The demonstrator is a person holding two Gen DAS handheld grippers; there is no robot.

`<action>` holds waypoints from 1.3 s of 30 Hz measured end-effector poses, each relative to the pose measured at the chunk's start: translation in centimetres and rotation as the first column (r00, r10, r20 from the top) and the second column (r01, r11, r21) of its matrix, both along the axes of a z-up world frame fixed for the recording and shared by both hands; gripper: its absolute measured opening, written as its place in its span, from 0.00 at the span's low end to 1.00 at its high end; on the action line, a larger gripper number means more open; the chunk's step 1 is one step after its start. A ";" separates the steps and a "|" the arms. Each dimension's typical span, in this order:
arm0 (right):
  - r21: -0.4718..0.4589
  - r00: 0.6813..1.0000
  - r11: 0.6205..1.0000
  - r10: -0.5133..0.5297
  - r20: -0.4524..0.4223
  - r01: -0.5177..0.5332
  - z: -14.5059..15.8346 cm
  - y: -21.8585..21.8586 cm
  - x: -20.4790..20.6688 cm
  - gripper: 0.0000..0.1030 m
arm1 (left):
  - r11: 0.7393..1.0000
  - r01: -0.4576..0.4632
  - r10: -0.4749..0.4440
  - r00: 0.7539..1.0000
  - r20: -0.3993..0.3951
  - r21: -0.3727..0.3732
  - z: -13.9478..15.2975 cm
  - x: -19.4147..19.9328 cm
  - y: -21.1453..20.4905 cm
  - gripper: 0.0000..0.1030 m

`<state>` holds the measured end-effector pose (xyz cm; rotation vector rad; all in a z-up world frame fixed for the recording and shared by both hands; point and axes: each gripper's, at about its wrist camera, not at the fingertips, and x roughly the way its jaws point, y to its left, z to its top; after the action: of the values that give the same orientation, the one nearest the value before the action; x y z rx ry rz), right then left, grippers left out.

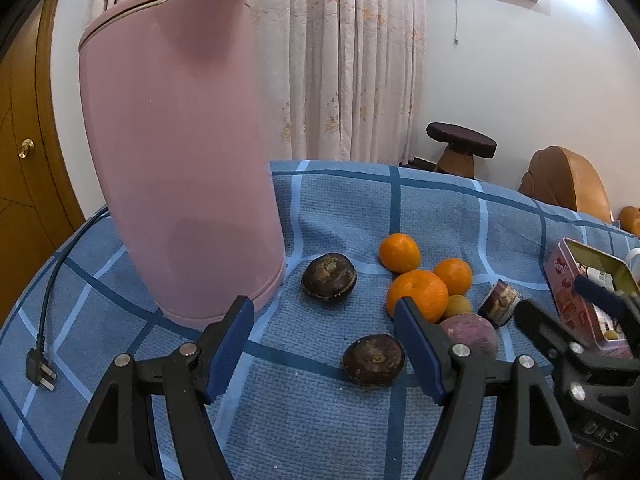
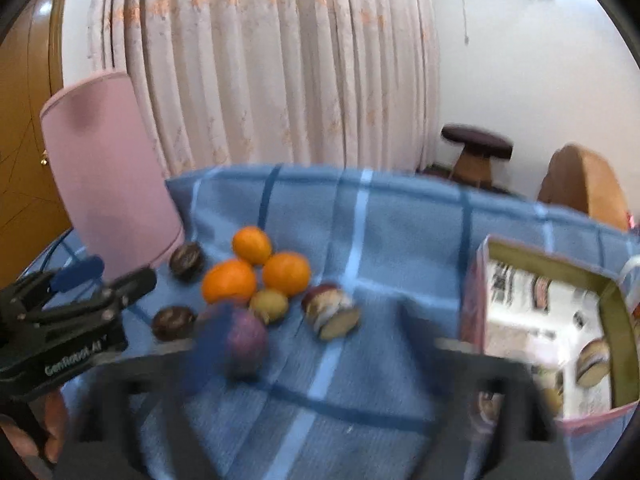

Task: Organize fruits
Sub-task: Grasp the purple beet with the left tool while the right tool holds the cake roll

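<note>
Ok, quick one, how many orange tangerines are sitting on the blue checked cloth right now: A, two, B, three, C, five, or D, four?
B: three tangerines sit bunched together on the blue checked cloth, one behind and two in front, beside the darker fruits; the right wrist view shows the same three.
</note>
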<state>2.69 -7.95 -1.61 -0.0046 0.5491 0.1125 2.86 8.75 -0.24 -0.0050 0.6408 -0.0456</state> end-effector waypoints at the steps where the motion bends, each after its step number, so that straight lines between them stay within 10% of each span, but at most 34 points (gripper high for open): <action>1: -0.033 1.000 0.999 0.003 -0.011 -0.003 0.1 0.4 0.5 0.91 | 1.000 0.000 0.000 1.000 0.000 -0.001 0.0 0.0 0.0 0.72; 5: -0.099 0.994 0.995 -0.028 -0.109 0.017 -1.2 0.4 3.2 0.29 | 1.000 -0.004 0.004 1.000 -0.002 0.000 0.0 0.0 0.2 0.72; 14: 0.050 0.963 0.995 0.101 -0.250 -0.091 -3.6 -0.7 6.3 0.48 | 0.998 0.003 -0.005 0.999 -0.038 -0.064 0.1 0.3 0.8 0.72; 20: 0.136 0.946 0.986 0.136 -0.295 -0.099 -4.5 -1.1 6.5 0.36 | 0.997 0.034 -0.037 0.998 -0.049 -0.063 -0.2 0.3 0.1 0.72; 33: 0.031 0.999 0.999 -0.043 0.016 0.042 0.3 -4.0 -3.9 0.36 | 0.951 0.250 -0.260 0.965 -0.034 -0.185 -0.2 -0.7 -3.0 0.72; 39: 0.087 0.996 0.992 -0.094 0.006 0.093 0.3 -5.9 -5.0 0.36 | 0.968 0.238 -0.246 0.963 -0.113 -0.080 -1.9 0.8 -7.0 0.72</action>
<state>-2.30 -13.86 -1.34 0.1051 0.5329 0.0446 3.63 1.79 -2.11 0.0074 0.7593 -0.3046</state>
